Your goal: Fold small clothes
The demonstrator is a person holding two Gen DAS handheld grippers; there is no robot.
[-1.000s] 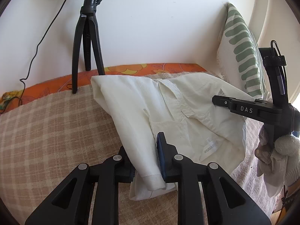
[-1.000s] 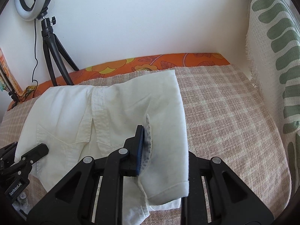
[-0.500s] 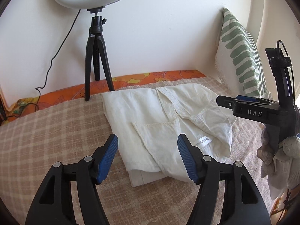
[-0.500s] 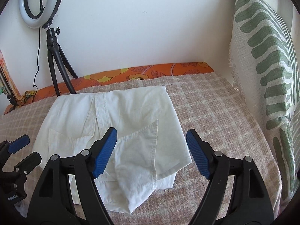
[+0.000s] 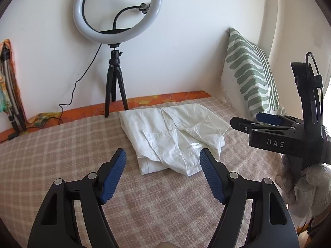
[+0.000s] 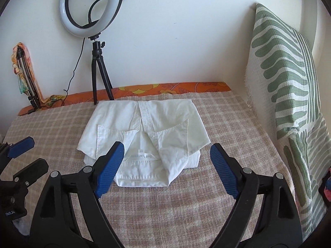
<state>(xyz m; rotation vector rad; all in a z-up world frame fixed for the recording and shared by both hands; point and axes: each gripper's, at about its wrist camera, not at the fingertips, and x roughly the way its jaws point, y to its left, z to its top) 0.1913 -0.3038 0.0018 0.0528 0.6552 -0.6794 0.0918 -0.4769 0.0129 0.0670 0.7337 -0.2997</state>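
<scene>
A small white shirt [image 5: 173, 133] lies folded on the checked blanket [image 5: 62, 144], collar and label toward me; it also shows in the right wrist view [image 6: 144, 132]. My left gripper [image 5: 163, 165] is open and empty, held back from the shirt's near edge. My right gripper [image 6: 167, 159] is open and empty, just short of the shirt's near hem. The right gripper also shows at the right of the left wrist view [image 5: 256, 121], and the left gripper at the left edge of the right wrist view [image 6: 22, 155].
A ring light on a black tripod [image 5: 115, 86] stands at the wall behind the shirt. A green-striped pillow [image 6: 285, 78] leans at the right. A second folded stand with cloth [image 6: 24, 78] leans at the far left. A cable [image 5: 68, 103] trails along the orange sheet edge.
Both grippers let go of the shirt, opened wide and pulled back and up. The folded shirt now lies flat on the blanket.
</scene>
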